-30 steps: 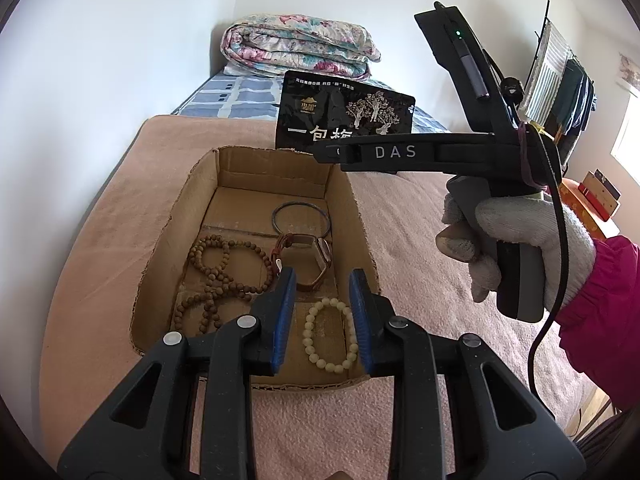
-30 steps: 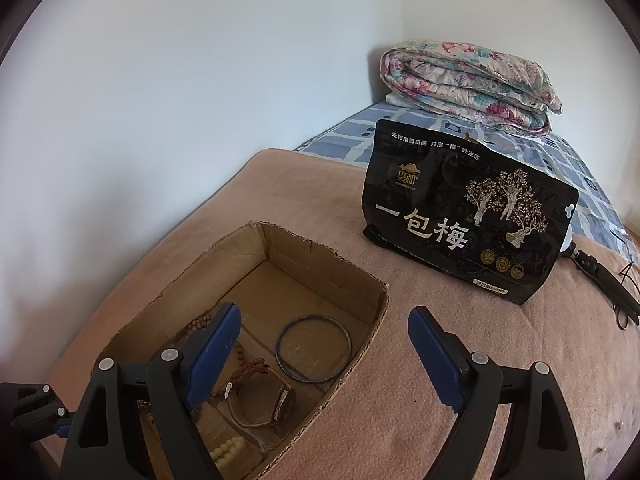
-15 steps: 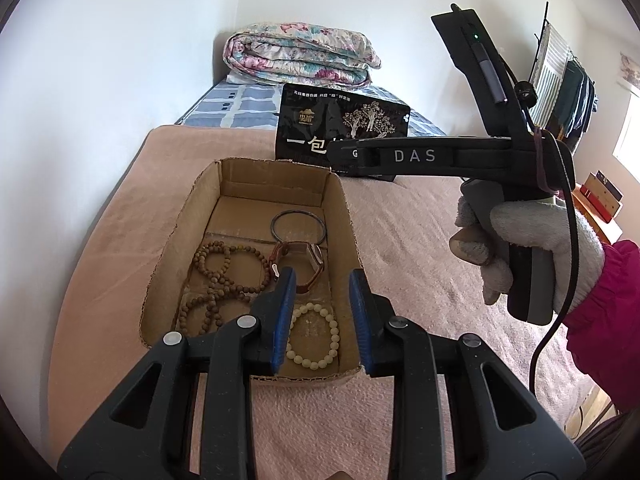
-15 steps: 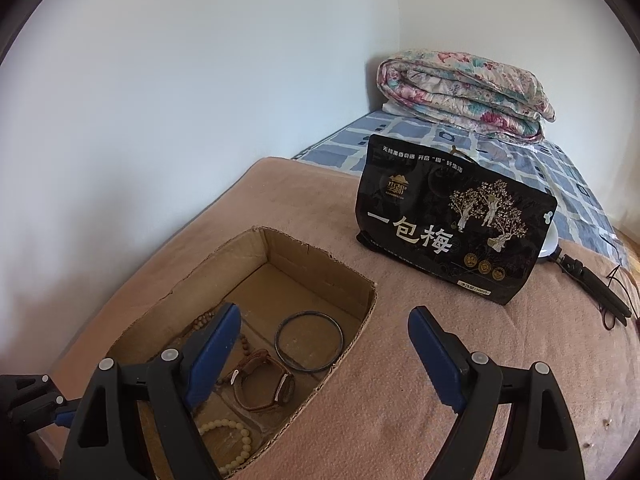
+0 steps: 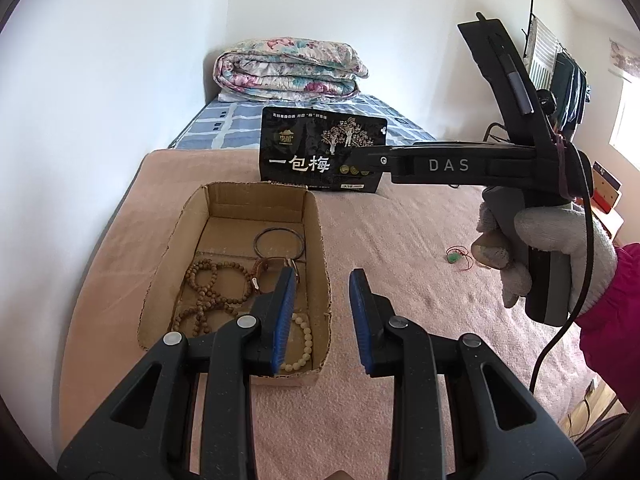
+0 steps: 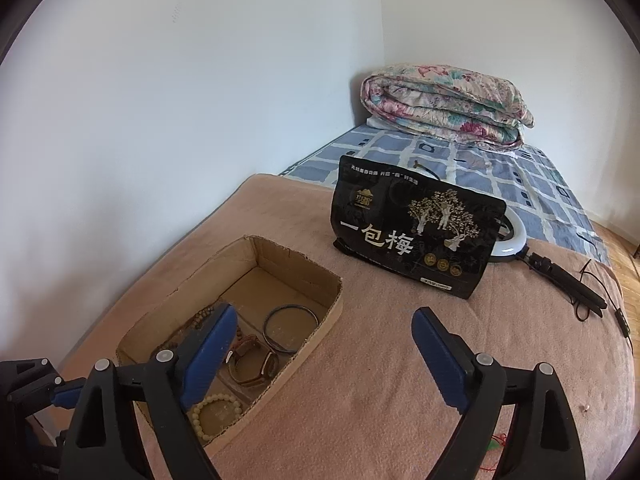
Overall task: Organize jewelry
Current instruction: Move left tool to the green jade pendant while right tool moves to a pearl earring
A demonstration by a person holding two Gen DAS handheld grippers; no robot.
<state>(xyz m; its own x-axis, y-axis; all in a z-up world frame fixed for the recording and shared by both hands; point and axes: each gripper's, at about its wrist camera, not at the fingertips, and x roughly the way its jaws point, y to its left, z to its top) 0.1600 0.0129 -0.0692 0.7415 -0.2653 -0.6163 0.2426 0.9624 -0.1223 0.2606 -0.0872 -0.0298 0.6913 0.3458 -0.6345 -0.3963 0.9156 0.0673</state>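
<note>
Both hand-held grippers hover above a bed covered with a pink blanket [image 5: 400, 248]. Held at the near end of a cardboard box [image 5: 316, 232], the left gripper [image 5: 320, 316] has its blue pads slightly apart with nothing between them. Further right, a gloved hand [image 5: 556, 248] holds the right gripper [image 6: 324, 354], whose jaws have just been opening wider and are spread empty. Inside the box lie a dark bangle [image 5: 279, 243], a brown wristwatch [image 6: 252, 364], a long string of wooden beads [image 5: 208, 284] and a pale bead bracelet [image 5: 300, 344]. One piece remains outside: a small green pendant on red cord [image 5: 454, 257], lying on the blanket to the right of the box, near the gloved hand. A black snack bag [image 5: 320, 152] stands behind the box. The likely risk is that the thin cord slips from the pads or snags in the blanket's pile, or that a careless reach knocks the light box.
</note>
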